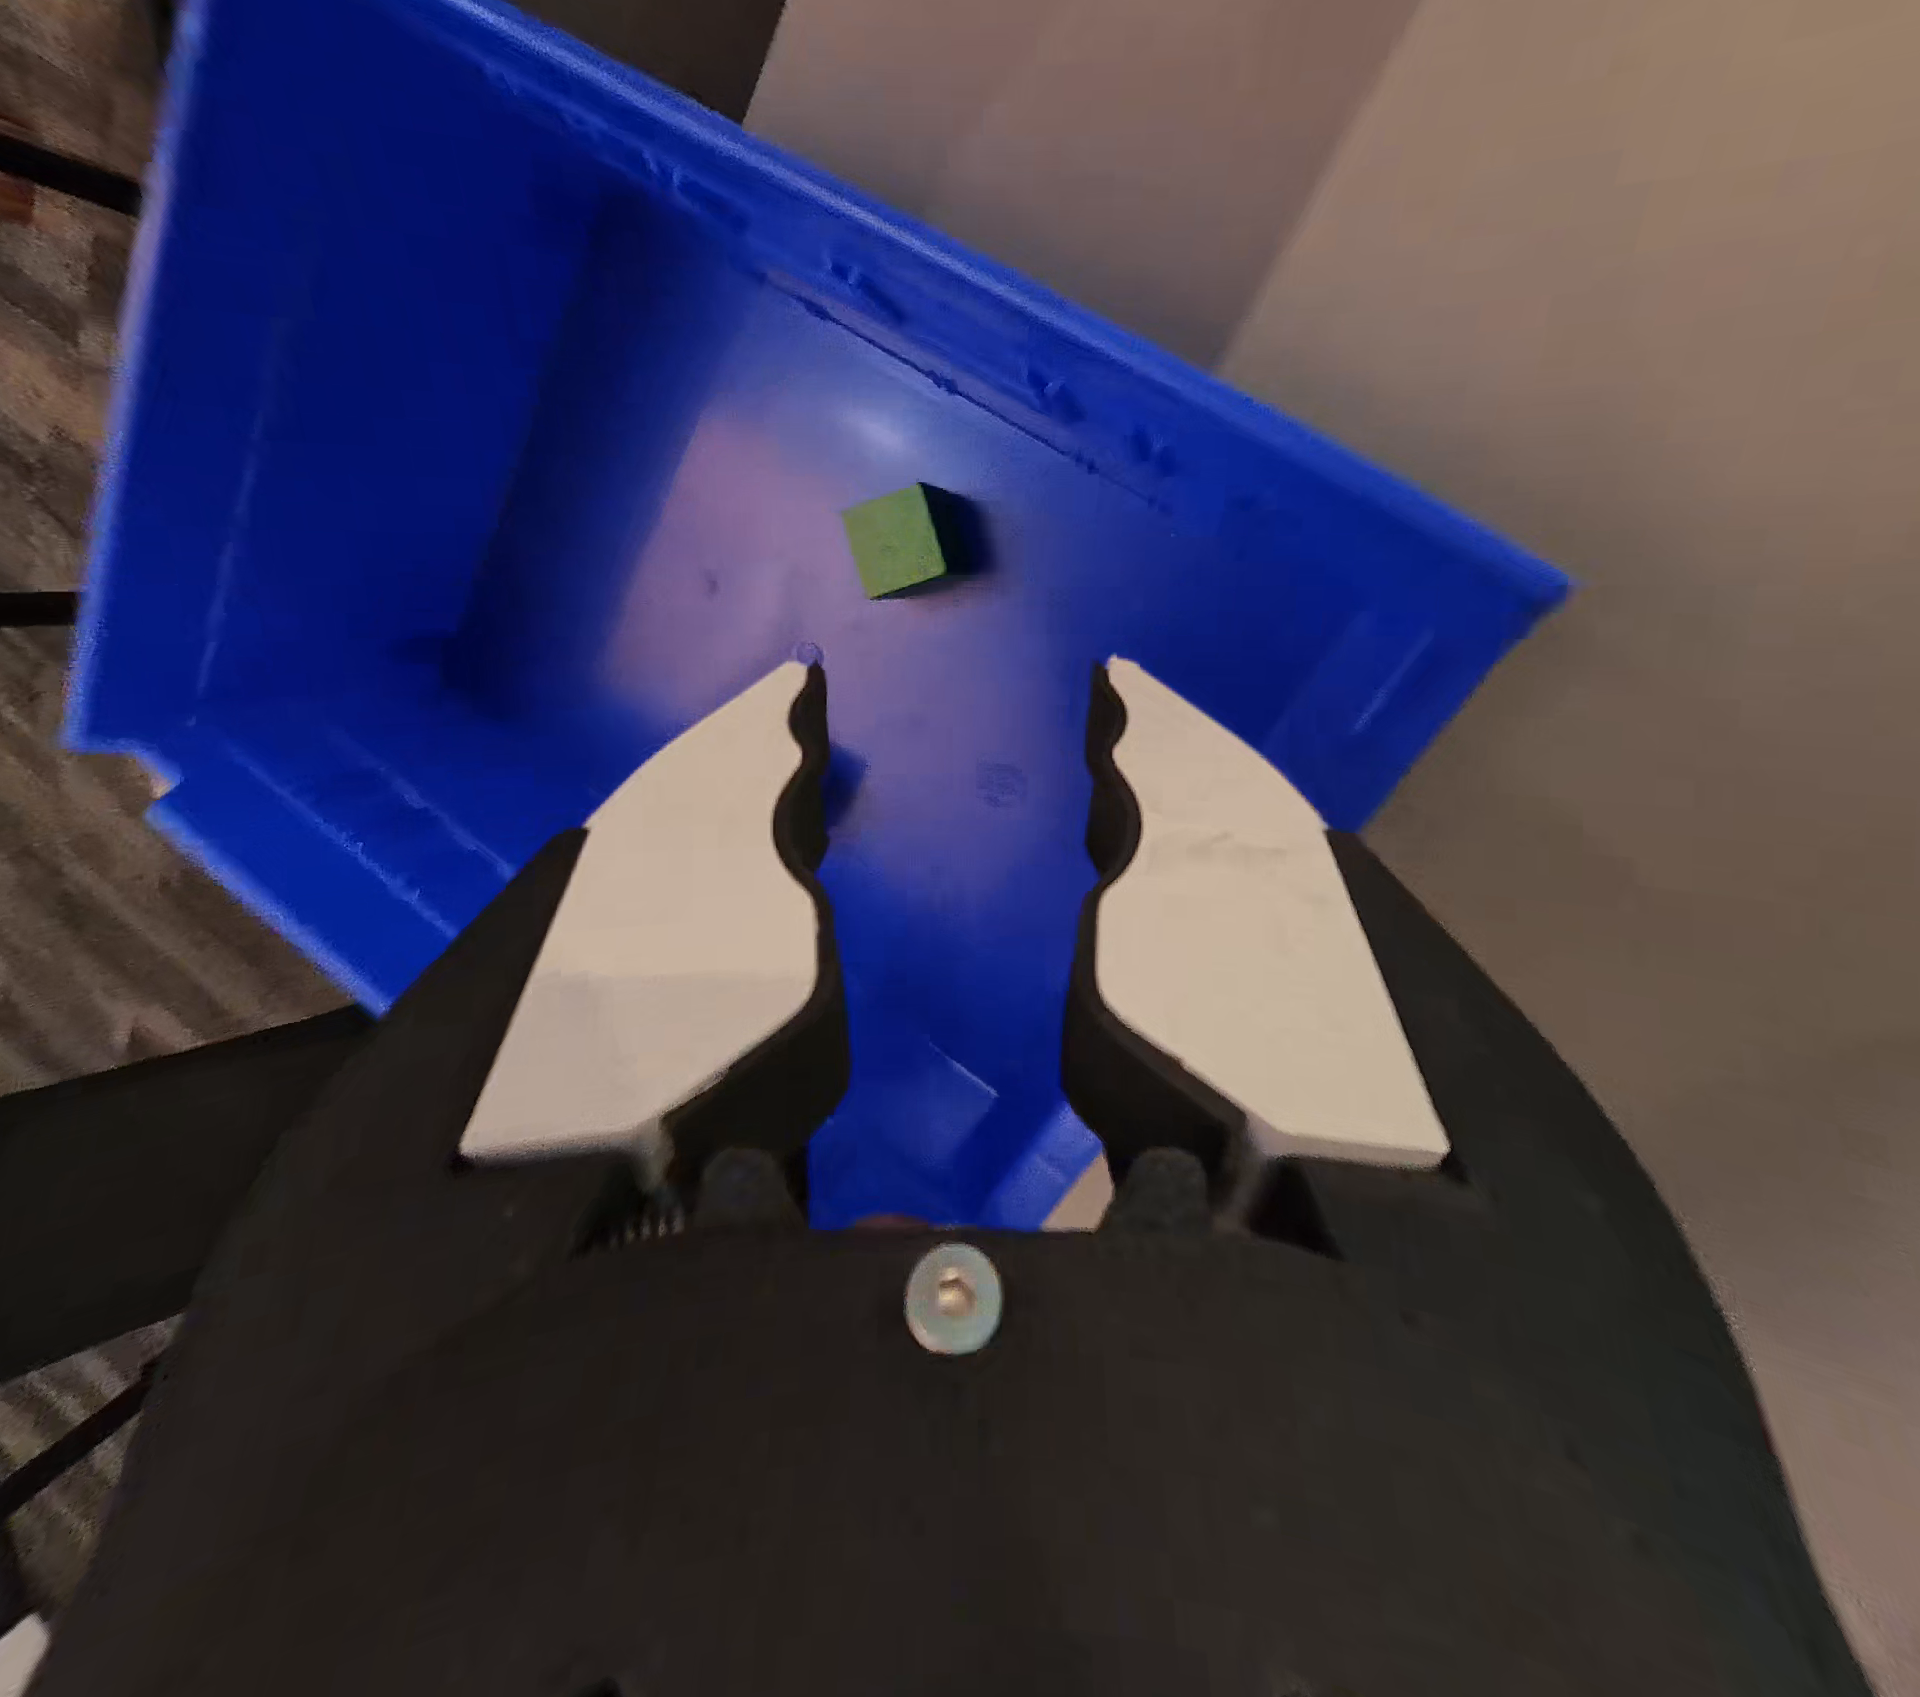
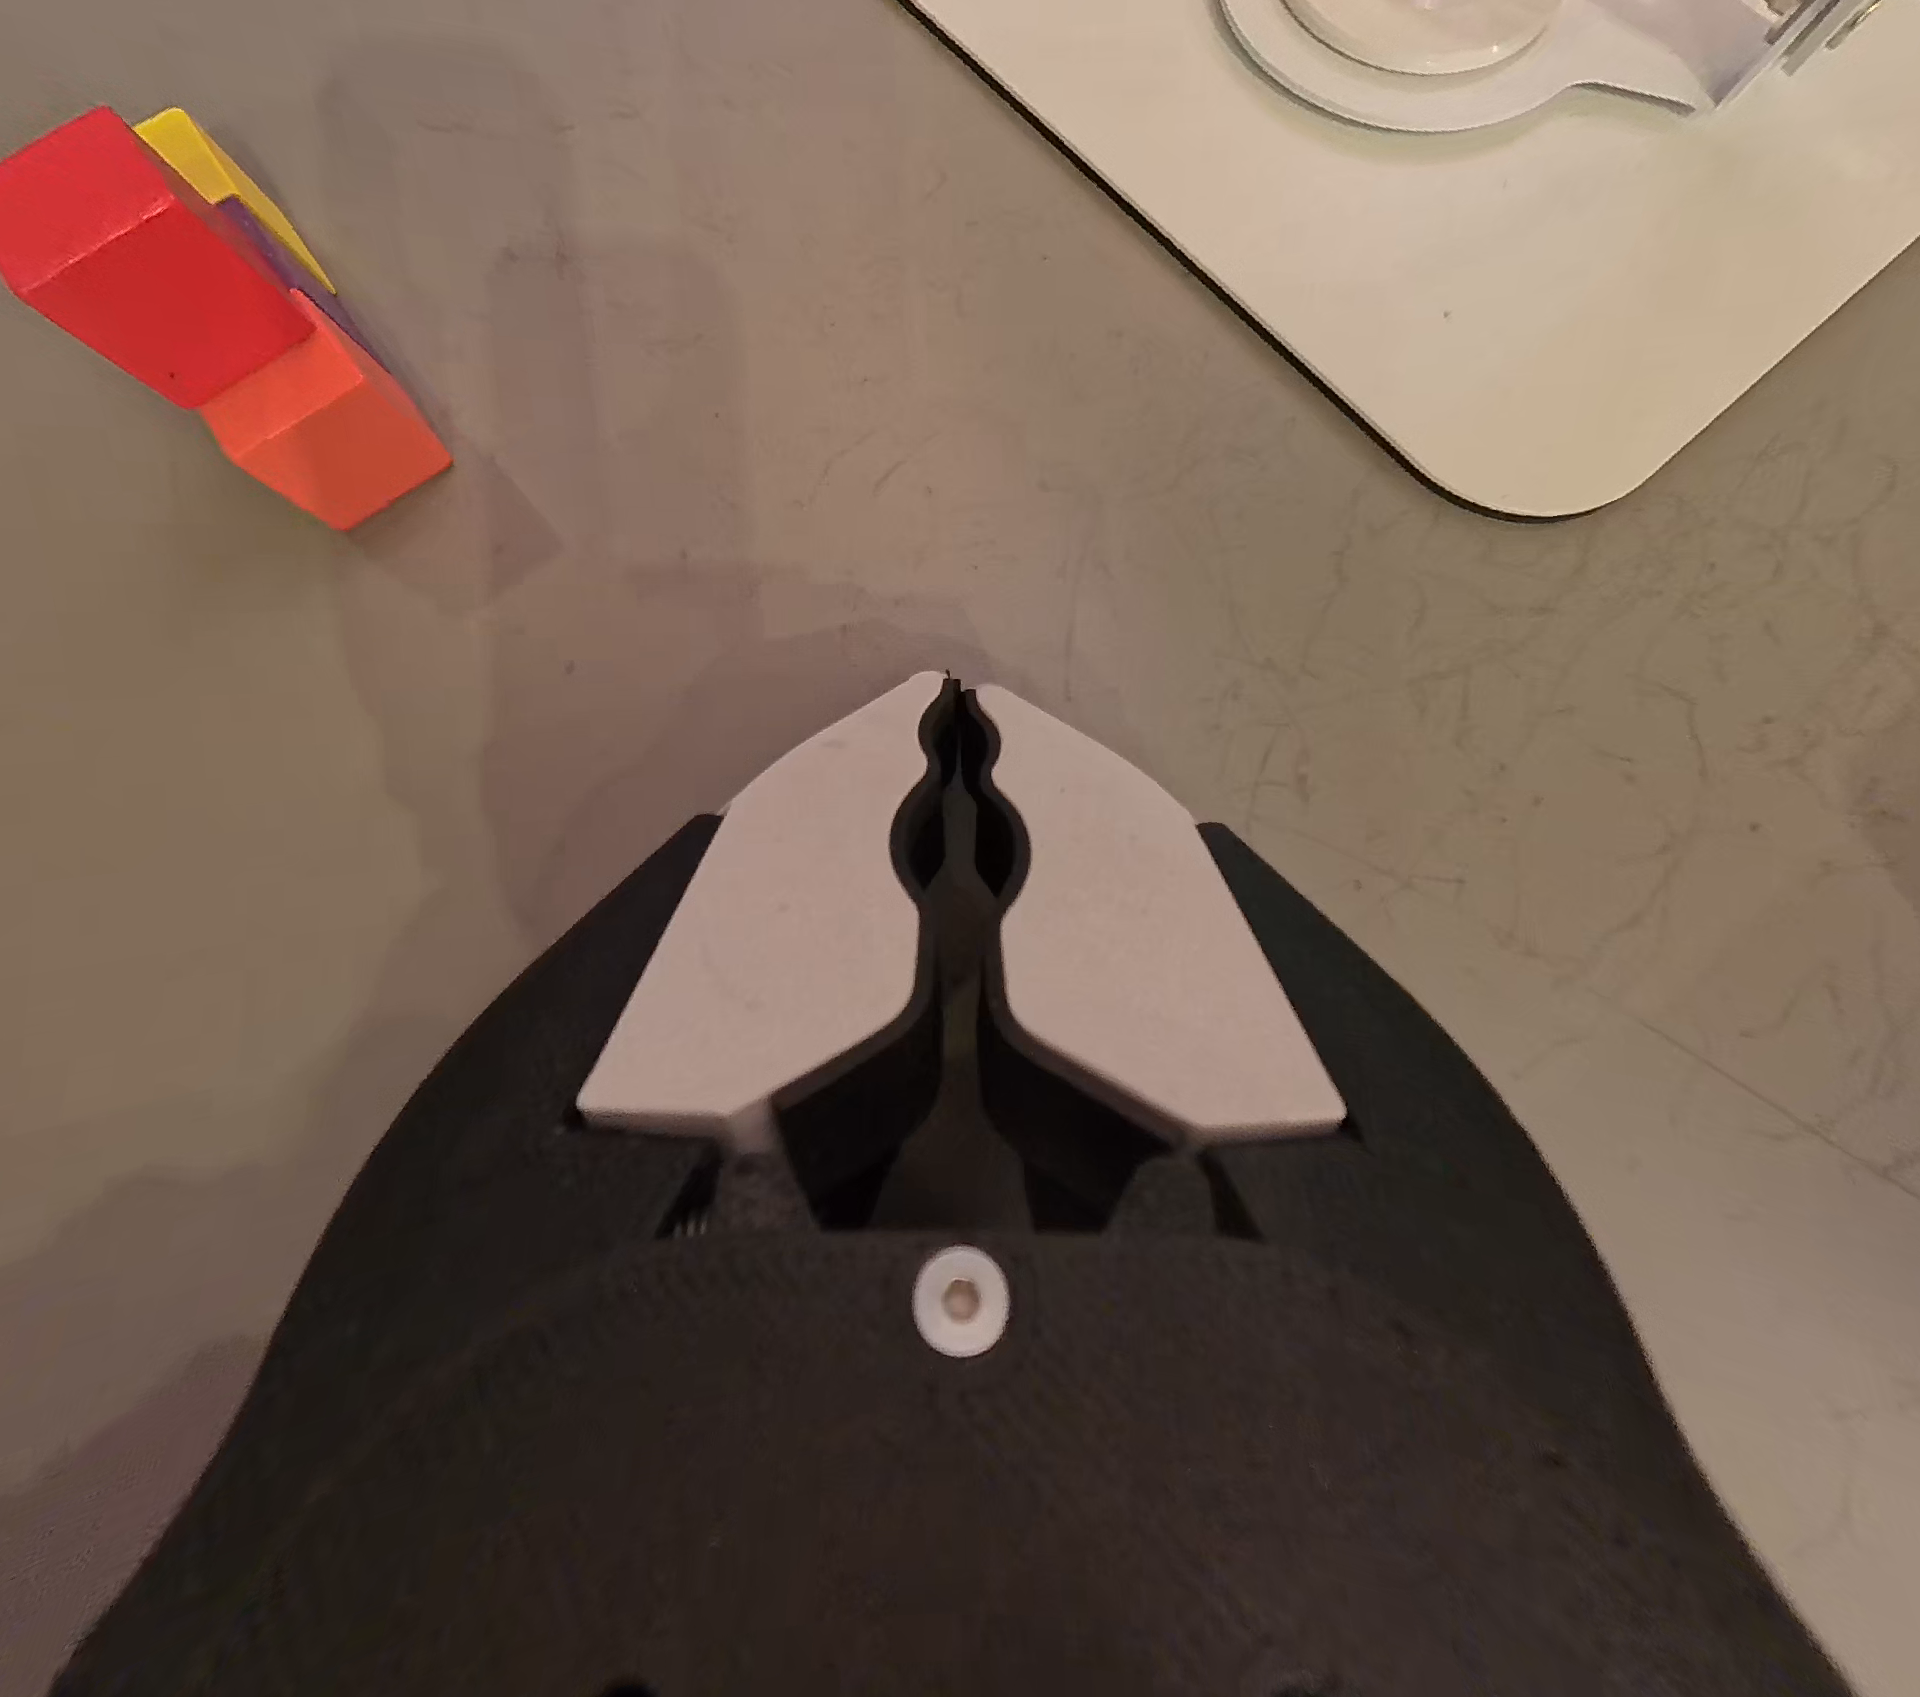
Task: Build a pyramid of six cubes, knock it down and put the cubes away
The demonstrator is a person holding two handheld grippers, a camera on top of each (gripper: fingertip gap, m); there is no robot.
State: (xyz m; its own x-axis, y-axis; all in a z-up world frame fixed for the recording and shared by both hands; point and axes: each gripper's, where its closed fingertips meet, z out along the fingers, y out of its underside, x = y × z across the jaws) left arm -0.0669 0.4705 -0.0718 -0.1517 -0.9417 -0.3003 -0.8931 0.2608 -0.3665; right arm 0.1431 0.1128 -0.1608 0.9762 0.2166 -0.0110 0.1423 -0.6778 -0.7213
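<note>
inside the blue bin (image 1: 343,421) the floor lies mostly bare — only a green cube (image 1: 891,544) sits near its middle, and the raised walls hem in the sides. on the grey table (image 2: 727,193) a wide bare stretch runs between the stacked cubes (image 2: 208,317) at left and the white plate (image 2: 1455,297) — well apart.

Small green wooden cube (image 1: 900,541): inside blue plastic bin (image 1: 343,400), on bin floor, tilted, apart from walls. Red (image 2: 125,255), orange (image 2: 327,442), yellow (image 2: 208,167), purple (image 2: 260,234) cubes: clustered, touching, on grey bench (image 2: 727,193).
</note>
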